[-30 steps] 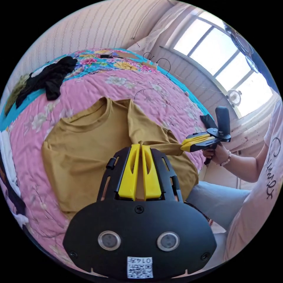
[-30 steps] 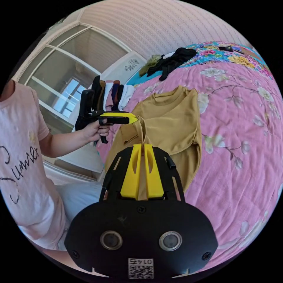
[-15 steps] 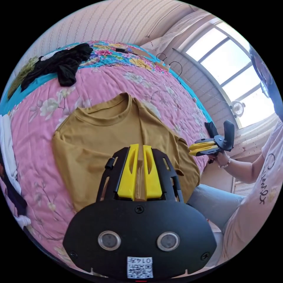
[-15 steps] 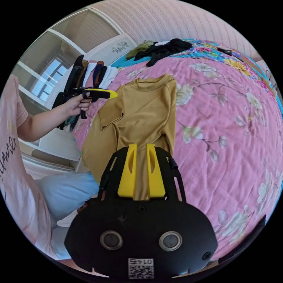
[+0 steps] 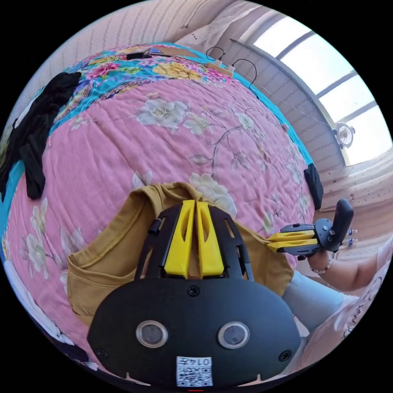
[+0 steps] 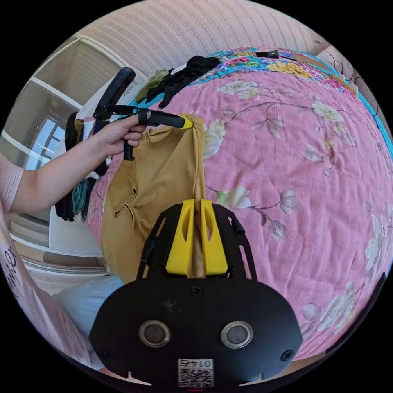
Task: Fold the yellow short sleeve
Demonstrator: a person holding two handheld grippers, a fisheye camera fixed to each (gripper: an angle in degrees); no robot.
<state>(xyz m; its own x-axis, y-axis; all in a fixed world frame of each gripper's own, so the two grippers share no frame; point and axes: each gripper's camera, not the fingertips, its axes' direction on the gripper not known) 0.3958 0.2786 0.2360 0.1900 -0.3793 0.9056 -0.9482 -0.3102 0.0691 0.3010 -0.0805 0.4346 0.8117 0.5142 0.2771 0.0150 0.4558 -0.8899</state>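
Shirt [image 6: 163,180] regripped: half a second ago my jaws stood off it, slightly parted; now my left gripper [image 5: 195,204] pinches the collar end at 12 o'clock and my right gripper [image 6: 199,201] the folded edge, jaws nearly closed on cloth. Second lengthwise fold probably starting. Shirt drapes over the bed [image 6: 294,163] edge.

Bed under a pink floral quilt [image 5: 123,135], mustard shirt [image 5: 110,254] resting on its near edge (partly lifted), black garments [image 5: 37,123] heaped toward the far turquoise border
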